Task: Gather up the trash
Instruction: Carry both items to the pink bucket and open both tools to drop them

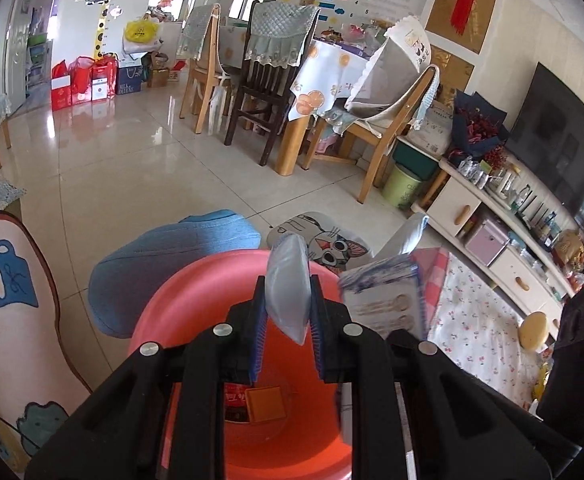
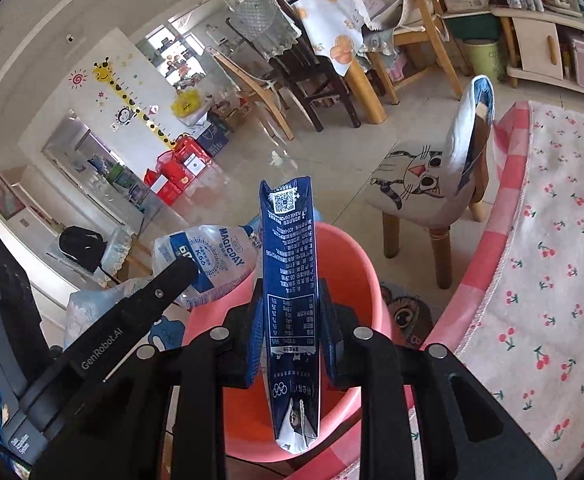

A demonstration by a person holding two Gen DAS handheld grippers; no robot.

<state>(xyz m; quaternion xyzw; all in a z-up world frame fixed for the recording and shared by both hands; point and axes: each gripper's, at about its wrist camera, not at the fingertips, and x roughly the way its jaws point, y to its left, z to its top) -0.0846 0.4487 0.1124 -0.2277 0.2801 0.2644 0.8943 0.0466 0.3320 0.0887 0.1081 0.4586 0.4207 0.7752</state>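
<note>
Both above the pink bin (image 2: 356, 264), mouth straight below. Right tool (image 2: 292, 320) pinching a flattened blue milk carton (image 2: 290, 280), long axis running away along the fingers, folded end hanging over the bin's hollow. Left tool (image 1: 288, 312) clamped on a crumpled translucent plastic bag (image 1: 288, 280), likewise over the bin; red and orange wrappers (image 1: 252, 400) already at its bottom.

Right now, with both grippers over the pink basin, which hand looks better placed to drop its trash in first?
Probably the right. The right gripper holds the blue carton with its lower end hanging inside the pink basin. The left gripper is also over the basin, gripping a pale plastic bag.
</note>
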